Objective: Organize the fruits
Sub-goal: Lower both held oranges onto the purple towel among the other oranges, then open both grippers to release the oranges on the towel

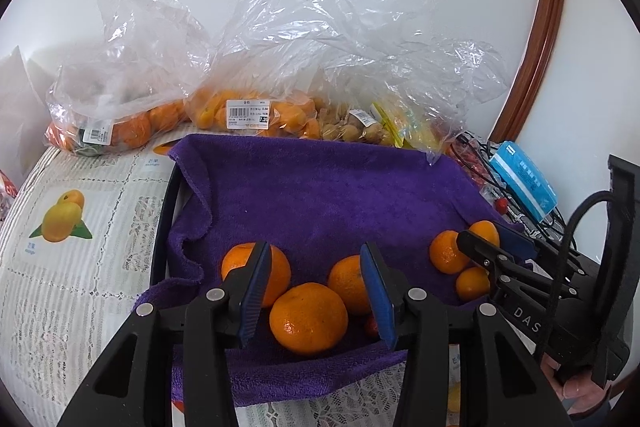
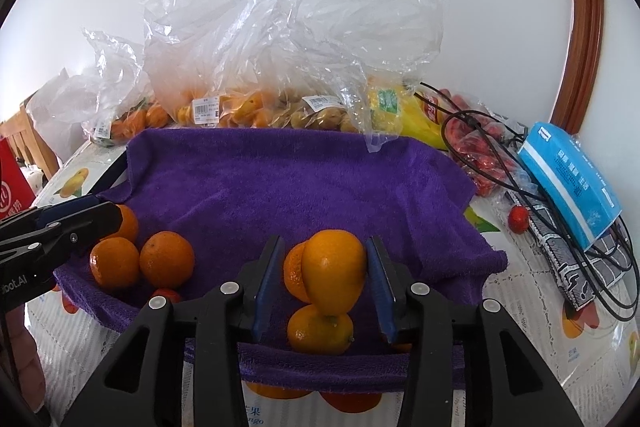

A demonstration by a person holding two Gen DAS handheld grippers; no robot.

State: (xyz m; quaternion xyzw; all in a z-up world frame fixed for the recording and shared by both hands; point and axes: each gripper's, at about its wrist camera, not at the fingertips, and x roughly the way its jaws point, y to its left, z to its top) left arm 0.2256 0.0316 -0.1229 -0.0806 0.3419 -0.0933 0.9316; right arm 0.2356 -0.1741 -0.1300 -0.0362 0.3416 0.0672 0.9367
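Over the purple towel (image 2: 304, 179) that lines a dark-rimmed tray, the right gripper (image 2: 326, 285) has its blue pads spread fairly wide, with a yellow-orange fruit (image 2: 334, 271) between them. The fruit's right side looks to be against the right pad (image 2: 380, 291), while a gap shows beside the left pad (image 2: 268, 287); whether it is truly gripped or only framed by the jaws I cannot tell. Just behind that fruit sits a darker orange (image 2: 294, 275), and below it, near the towel's front fold, lies a smaller orange (image 2: 320, 327). In the left wrist view the right gripper (image 1: 486, 247) reaches in from the right side, among three small oranges (image 1: 448, 251).

Nearer the left side of the towel, the left gripper (image 1: 316, 291) stands wide open and holds nothing. A large orange (image 1: 308, 319) lies on the towel between and just ahead of its pads. One orange (image 1: 276, 271) shows partly behind the left pad and another (image 1: 346, 283) partly behind the right pad. A small red fruit (image 1: 371, 325) peeks out beside the right pad.

All the oranges have glossy, dimpled skin. Behind the tray stand crumpled clear plastic bags (image 1: 320, 39) with more orange fruit and price labels. A blue tissue pack (image 2: 572, 179) and black cables (image 2: 500, 163) lie to the right, on a tablecloth (image 1: 64, 235) printed with fruit
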